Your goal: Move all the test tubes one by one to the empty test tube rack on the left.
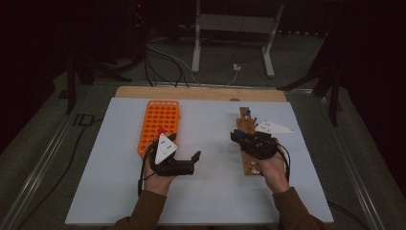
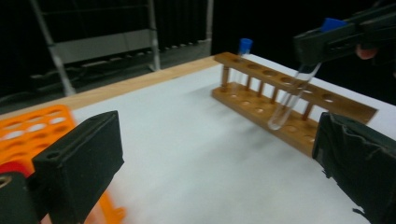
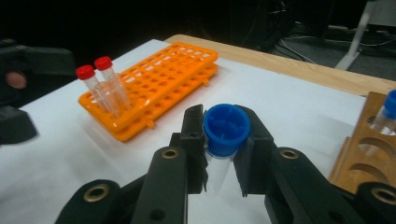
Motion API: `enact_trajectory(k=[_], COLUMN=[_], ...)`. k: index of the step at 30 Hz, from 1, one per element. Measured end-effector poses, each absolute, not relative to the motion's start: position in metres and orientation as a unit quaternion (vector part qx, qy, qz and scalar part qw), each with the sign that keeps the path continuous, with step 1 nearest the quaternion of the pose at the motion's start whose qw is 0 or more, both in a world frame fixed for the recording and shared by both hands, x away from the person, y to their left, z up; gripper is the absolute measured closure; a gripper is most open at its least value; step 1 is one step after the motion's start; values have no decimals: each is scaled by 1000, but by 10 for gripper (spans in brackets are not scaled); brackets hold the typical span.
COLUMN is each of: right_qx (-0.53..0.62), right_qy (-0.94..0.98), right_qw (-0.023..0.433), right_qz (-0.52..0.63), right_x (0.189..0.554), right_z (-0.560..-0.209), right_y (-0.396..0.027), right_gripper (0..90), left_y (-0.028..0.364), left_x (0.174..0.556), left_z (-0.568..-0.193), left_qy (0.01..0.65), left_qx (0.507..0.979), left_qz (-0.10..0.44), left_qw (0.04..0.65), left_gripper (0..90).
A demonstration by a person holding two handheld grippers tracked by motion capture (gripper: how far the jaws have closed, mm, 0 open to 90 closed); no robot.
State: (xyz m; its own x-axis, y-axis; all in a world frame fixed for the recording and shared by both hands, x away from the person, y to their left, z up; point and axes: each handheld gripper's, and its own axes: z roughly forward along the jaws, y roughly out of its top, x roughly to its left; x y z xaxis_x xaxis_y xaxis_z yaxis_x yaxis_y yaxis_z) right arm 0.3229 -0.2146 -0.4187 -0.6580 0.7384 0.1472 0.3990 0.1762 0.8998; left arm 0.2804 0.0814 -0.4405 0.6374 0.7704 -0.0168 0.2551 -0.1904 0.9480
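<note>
With my right claw (image 3: 223, 161) clamped on the blue-capped tube (image 3: 226, 135) and my left claw (image 2: 215, 163) gaping empty, I feared the tilted tube might miss the wooden rack (image 2: 285, 100) along the worktop's right edge.

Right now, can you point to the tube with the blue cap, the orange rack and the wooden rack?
blue-capped tube (image 3: 226, 128), right gripper view, on its cap top.
orange rack (image 3: 173, 74), right gripper view, on its holed top.
wooden rack (image 2: 275, 79), left gripper view, on its top rail.
</note>
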Motion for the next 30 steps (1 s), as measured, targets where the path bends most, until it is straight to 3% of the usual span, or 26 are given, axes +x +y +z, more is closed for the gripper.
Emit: enact_trajectory(k=[13, 24, 27, 30], right_qx=[363, 354, 356, 357], right_qy=[760, 765, 764, 763], right_qw=[144, 121, 119, 116], right_qz=[520, 525, 525, 526], right_x=[315, 311, 311, 312], right_z=[-420, -422, -423, -424], right_y=[-198, -188, -188, -188], right_gripper=[758, 757, 757, 757], left_y=[27, 11, 8, 8], left_x=[289, 296, 296, 296], left_z=[-451, -460, -462, -462], left_qy=[306, 297, 291, 295], left_qx=[769, 766, 771, 765], left_qz=[191, 148, 138, 130], left_qw=[528, 550, 549, 558], left_gripper=[182, 653, 720, 728])
